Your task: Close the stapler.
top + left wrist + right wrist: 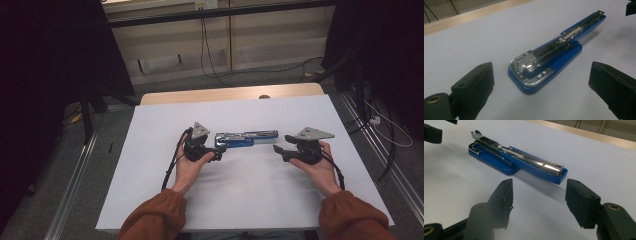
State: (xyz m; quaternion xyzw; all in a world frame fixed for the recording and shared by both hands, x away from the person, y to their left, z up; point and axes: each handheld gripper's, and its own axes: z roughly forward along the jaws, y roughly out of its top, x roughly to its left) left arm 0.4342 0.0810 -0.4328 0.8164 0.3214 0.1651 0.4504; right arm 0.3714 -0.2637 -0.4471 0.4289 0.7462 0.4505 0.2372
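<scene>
A blue stapler [246, 138], swung open so its chrome magazine lies exposed, rests flat on the white table [250, 195] roughly midway between left and right, towards the far half of the sheet. We see its wide base end nearest the left hand-held gripper [218, 154], which sits just beside it on the left, jaws spread wide with nothing between them; in the left gripper view the base [534, 80] lies ahead of the two black pads, untouched. On the right, the right hand-held gripper [278, 150] stands near the stapler's slim end [560, 173], apart from it, jaws released and partly parted, gripping nothing. Rust-coloured sleeves [155, 220] enter from the near edge. A wooden strip [230, 94] borders the table's far side.
</scene>
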